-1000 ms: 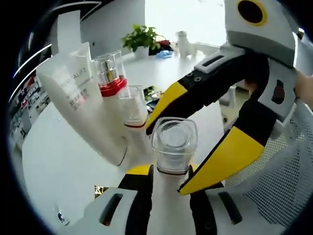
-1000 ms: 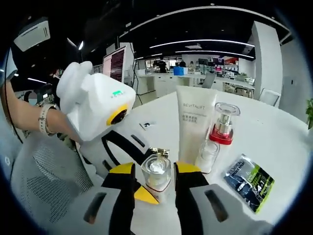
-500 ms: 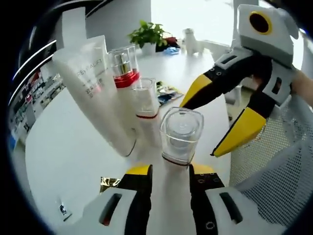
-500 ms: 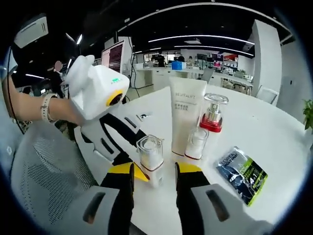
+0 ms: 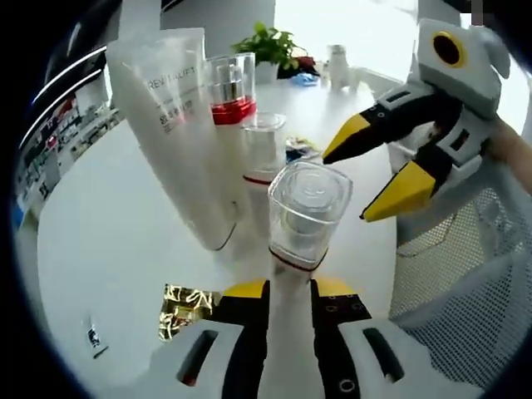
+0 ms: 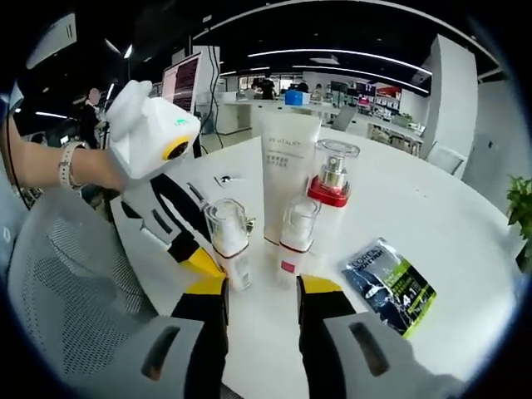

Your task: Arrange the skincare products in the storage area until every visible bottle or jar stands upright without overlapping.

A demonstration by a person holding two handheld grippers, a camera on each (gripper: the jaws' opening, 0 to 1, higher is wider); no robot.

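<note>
Left claw (image 5: 289, 293) pinching clear-capped bottle (image 5: 302, 218) upright on white table (image 6: 465, 224), just beside small pump bottle (image 6: 294, 241). Right claw (image 6: 259, 291) spread, holding nothing, near bottle. White tube (image 6: 288, 179) and red-collared bottle (image 6: 329, 176) upright behind. Sachet (image 6: 389, 284) flat, apart.

Open tabletop (image 6: 465, 216) is seen right of the bottles; the way left is blocked by the left tool (image 6: 199, 262).

You have four products upright in a tight cluster: a white tube (image 6: 288, 179) on its cap, a red-collared pump bottle (image 6: 330, 179) beside it, a small bottle (image 6: 296, 239) in front, and a clear-capped bottle (image 6: 229, 249) alongside.
</note>
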